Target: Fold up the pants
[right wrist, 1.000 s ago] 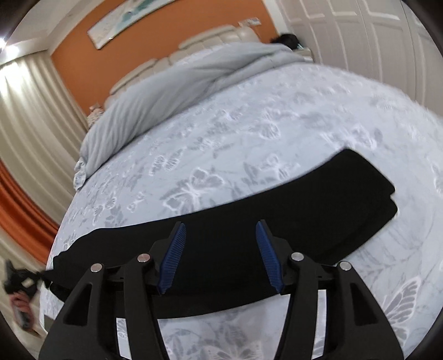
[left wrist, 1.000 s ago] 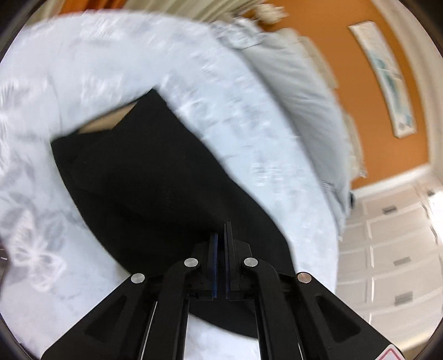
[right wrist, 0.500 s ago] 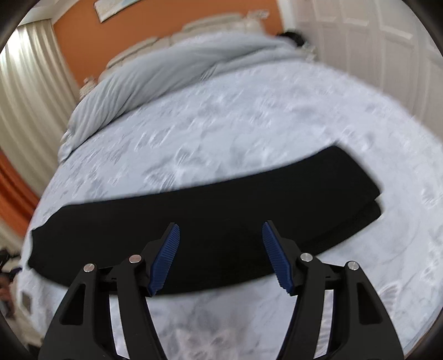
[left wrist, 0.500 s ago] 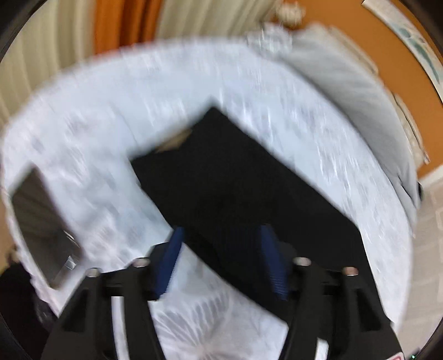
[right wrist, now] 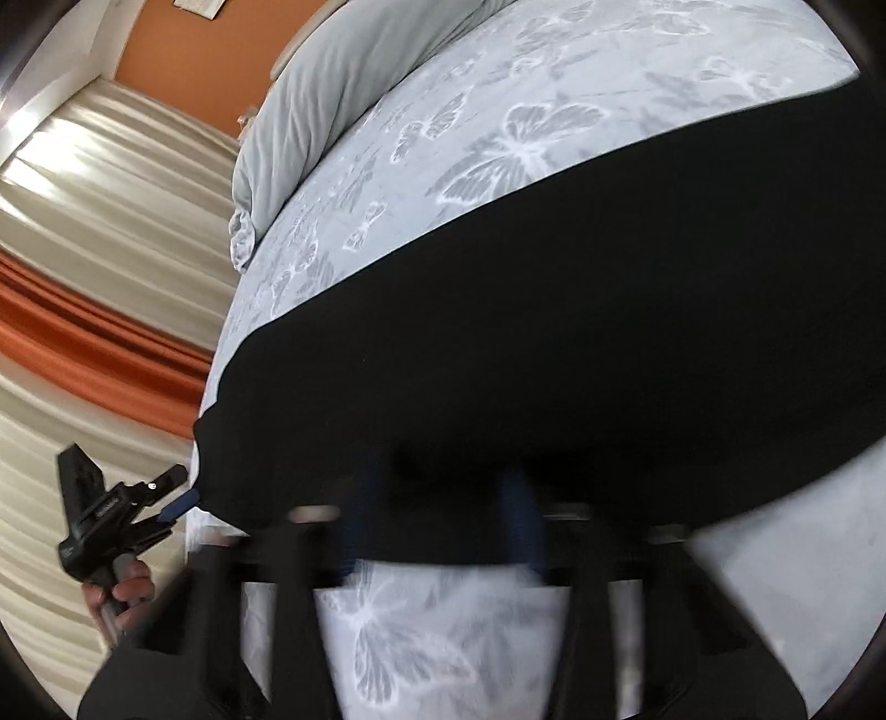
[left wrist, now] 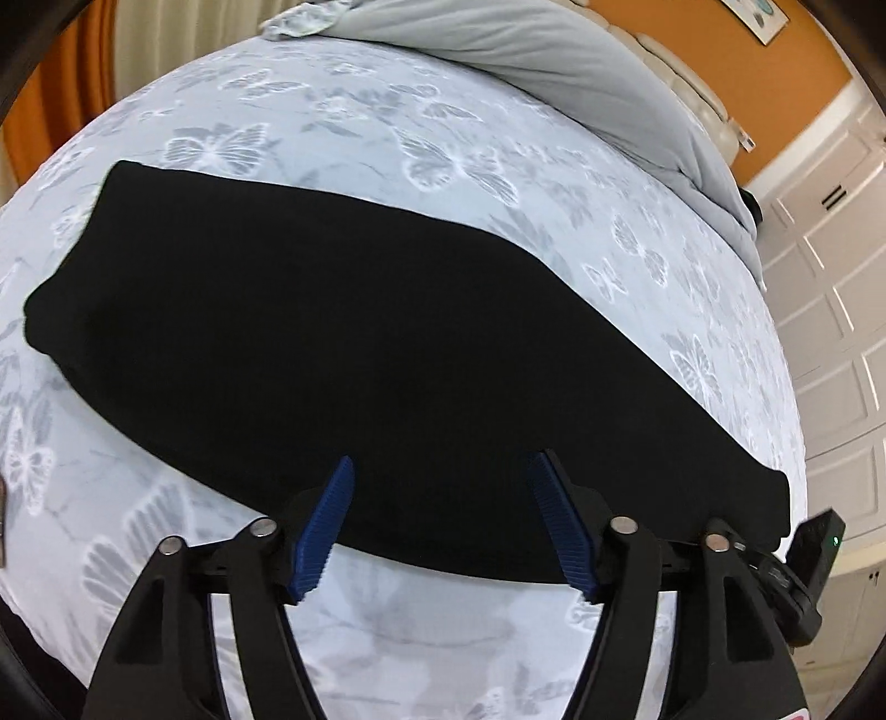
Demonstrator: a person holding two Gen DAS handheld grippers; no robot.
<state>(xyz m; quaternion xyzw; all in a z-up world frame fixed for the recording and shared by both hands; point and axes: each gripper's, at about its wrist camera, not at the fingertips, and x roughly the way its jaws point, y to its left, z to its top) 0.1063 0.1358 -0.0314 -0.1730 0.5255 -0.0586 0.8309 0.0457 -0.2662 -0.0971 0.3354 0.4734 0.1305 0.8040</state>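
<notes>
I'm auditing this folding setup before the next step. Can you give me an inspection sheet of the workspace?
surface: butterfly-print bedsheet, smooth.
job's things: black pants, lying as one long strip across the sheet.
clutter: brown sliver at the left wrist view's edge, unidentifiable.
grippers: left hand-held gripper open, jaws just opened, over the pants' near edge, not pressing; right hand-held gripper blurred, shut, at the same edge, grip unclear.
cables: nothing seen.
surroundings: grey duvet, curtains, white cupboard doors, orange wall.
</notes>
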